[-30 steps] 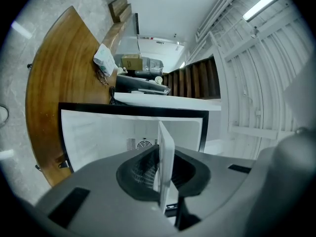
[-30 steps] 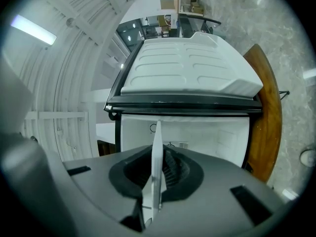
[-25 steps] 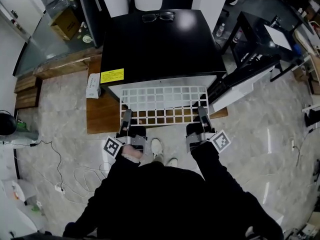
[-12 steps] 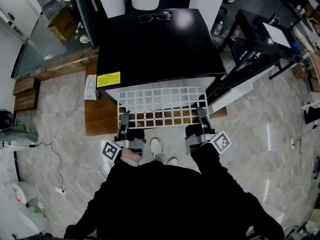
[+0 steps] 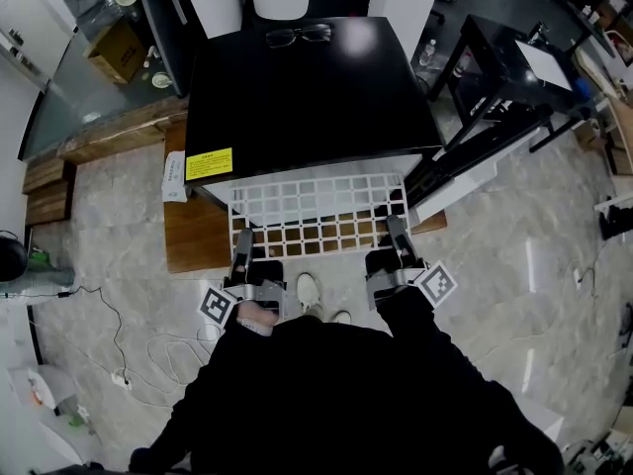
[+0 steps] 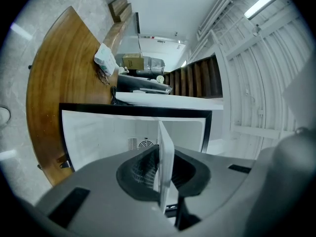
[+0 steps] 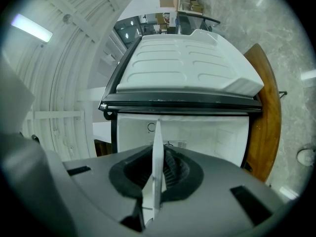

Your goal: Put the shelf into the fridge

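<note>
A white wire-grid shelf (image 5: 316, 211) lies flat in front of the small black fridge (image 5: 307, 87), its far edge inside the open white interior (image 6: 113, 132). My left gripper (image 5: 243, 253) is shut on the shelf's near left edge, and my right gripper (image 5: 396, 237) is shut on the near right edge. In the left gripper view the shelf (image 6: 165, 157) shows edge-on between the dark pads. In the right gripper view the shelf (image 7: 157, 162) also stands edge-on between the pads, facing the fridge cavity (image 7: 207, 137).
The fridge door (image 5: 475, 161) hangs open at the right. Glasses (image 5: 297, 35) lie on the fridge top. The fridge stands on a wooden board (image 5: 198, 231) with a white packet (image 5: 174, 176) beside it. Cables (image 5: 138, 349) trail on the floor at left. A black table (image 5: 514, 77) stands at right.
The shelf and both grippers have moved a little forward, so more of the grid is under the fridge top. Both grips are unchanged.
</note>
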`<state>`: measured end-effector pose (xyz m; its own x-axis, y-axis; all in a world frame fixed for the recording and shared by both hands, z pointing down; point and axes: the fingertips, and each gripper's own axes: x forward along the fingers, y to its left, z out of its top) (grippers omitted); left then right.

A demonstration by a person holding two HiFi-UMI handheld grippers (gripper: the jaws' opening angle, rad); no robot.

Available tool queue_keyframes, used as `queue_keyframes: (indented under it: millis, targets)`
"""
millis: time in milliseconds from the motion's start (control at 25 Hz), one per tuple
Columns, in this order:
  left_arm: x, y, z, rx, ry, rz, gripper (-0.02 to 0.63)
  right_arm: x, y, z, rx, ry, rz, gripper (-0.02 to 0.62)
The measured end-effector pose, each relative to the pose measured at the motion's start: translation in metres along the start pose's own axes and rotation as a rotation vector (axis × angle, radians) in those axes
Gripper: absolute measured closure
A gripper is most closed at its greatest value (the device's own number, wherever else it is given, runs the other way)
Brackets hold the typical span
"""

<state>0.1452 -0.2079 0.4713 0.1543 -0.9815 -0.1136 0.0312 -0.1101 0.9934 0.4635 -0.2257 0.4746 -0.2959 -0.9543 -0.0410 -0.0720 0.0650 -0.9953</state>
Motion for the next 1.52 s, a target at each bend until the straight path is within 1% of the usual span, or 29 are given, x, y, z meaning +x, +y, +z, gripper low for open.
queue_keyframes:
  millis: [120,400,640,1080,1280,1520]
  targets:
    - [-0.006,-0.002,0.021,-0.009,-0.003,-0.001,0.574,0.008,0.001,-0.021,0.010,-0.012,-0.013,0.565]
    - [-0.004,-0.001,0.023,-0.016,-0.022,0.006,0.574,0.019,-0.001,-0.020,0.044,-0.046,-0.017,0.565]
    - [0.028,0.001,0.028,-0.008,-0.042,0.009,0.574,0.052,-0.001,-0.009,0.041,-0.067,-0.032,0.565]
    - [0.057,0.006,0.038,0.009,-0.063,0.014,0.574,0.083,-0.005,-0.005,0.027,-0.102,-0.038,0.565]
    - [0.074,0.005,0.042,0.033,-0.050,0.026,0.574,0.098,-0.005,-0.002,0.004,-0.133,-0.049,0.565]
    - [0.098,0.007,0.049,0.052,-0.032,0.009,0.574,0.122,-0.008,0.002,-0.006,-0.182,-0.041,0.565]
